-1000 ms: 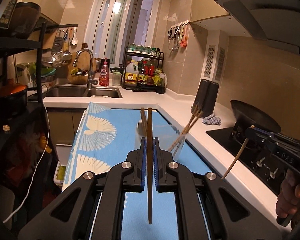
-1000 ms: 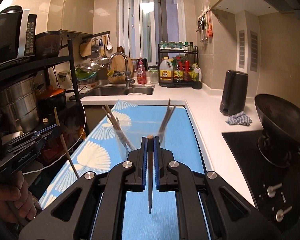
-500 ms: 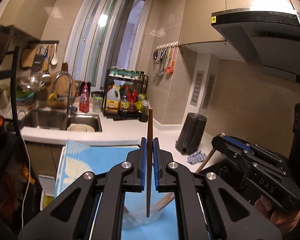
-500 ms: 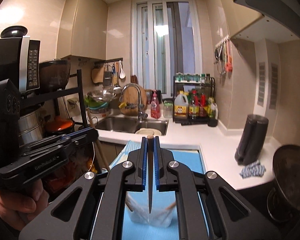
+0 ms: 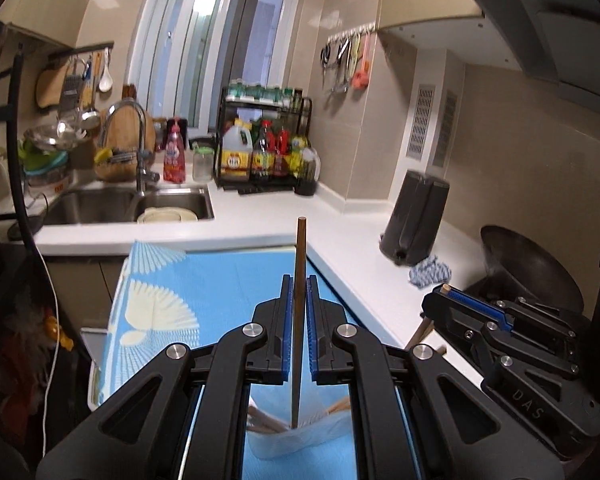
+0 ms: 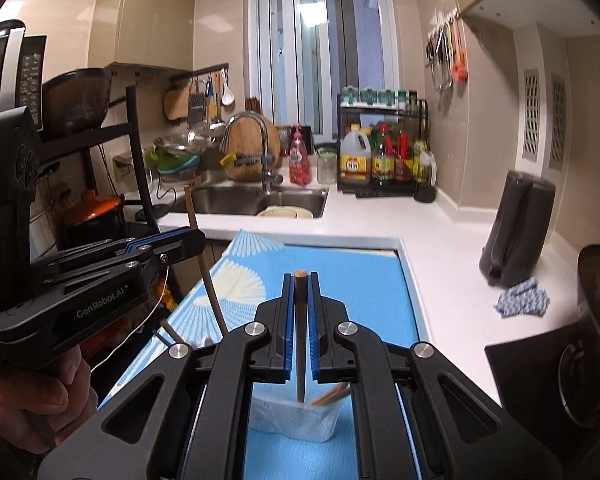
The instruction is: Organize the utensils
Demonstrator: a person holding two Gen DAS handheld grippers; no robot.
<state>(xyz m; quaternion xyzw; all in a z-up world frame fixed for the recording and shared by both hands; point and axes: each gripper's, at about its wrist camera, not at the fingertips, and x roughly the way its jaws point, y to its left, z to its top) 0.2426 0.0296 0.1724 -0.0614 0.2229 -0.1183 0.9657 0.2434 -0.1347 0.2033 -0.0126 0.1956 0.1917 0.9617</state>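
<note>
a white l-shaped tabletop runs past a steel sink with a curved tap, under a tall window, to a black rack of bottles in the corner; a blue mat with white fan shapes covers the near stretch. on the mat stands a clear cup holding several chopsticks. the left gripper has its fingers clamped on one upright chopstick, tip down over the cup. the right gripper likewise pinches a second chopstick above the cup. a dark pan, a black container and a blue cloth sit to the right.
</note>
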